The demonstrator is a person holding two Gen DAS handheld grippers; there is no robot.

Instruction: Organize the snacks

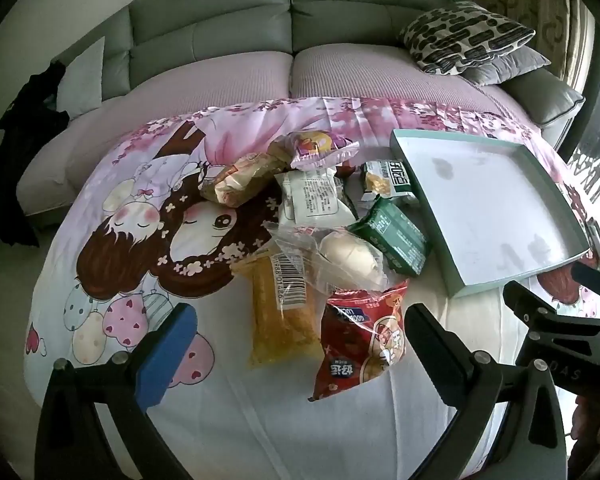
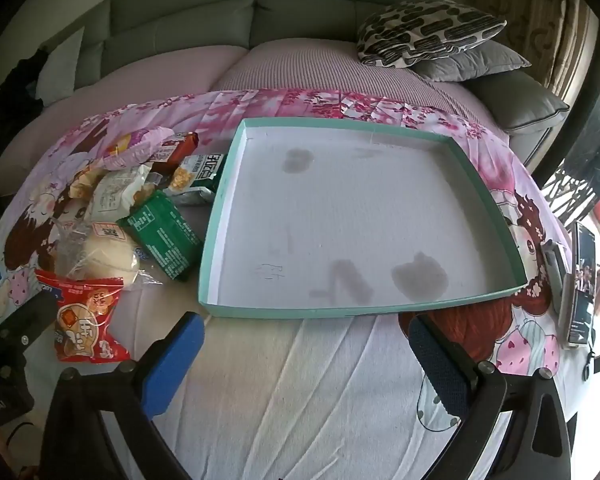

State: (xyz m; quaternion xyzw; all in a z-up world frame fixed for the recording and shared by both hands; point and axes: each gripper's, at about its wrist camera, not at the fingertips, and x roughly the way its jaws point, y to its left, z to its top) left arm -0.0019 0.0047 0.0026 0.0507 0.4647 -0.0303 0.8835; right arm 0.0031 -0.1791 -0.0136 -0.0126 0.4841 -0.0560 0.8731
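landmark: teal tray, shallow, nothing lying in it, set on the printed cloth; all places are given from it.
snack pile: heaped just left of the tray, packets overlapping one another.
green packet: nearest the tray's left wall, touching or almost touching it; judged light and crinkly, best pinched across its flat width.
red packet: at the near end of the pile, left of the tray's near corner; puffed foil, judged slippery and crushable, best taken by a sealed end.
yellow packet: left of the red one, further from the tray; clear film, judged soft, long sides offered for a grip.
clear bag with pale bun: between the green and yellow packets; judged soft, easily squashed, loose film to be pinched.
left gripper: jaws spread wide, nothing held, poised over the pile's near end.
right gripper: jaws spread wide, nothing held, before the tray's near wall.
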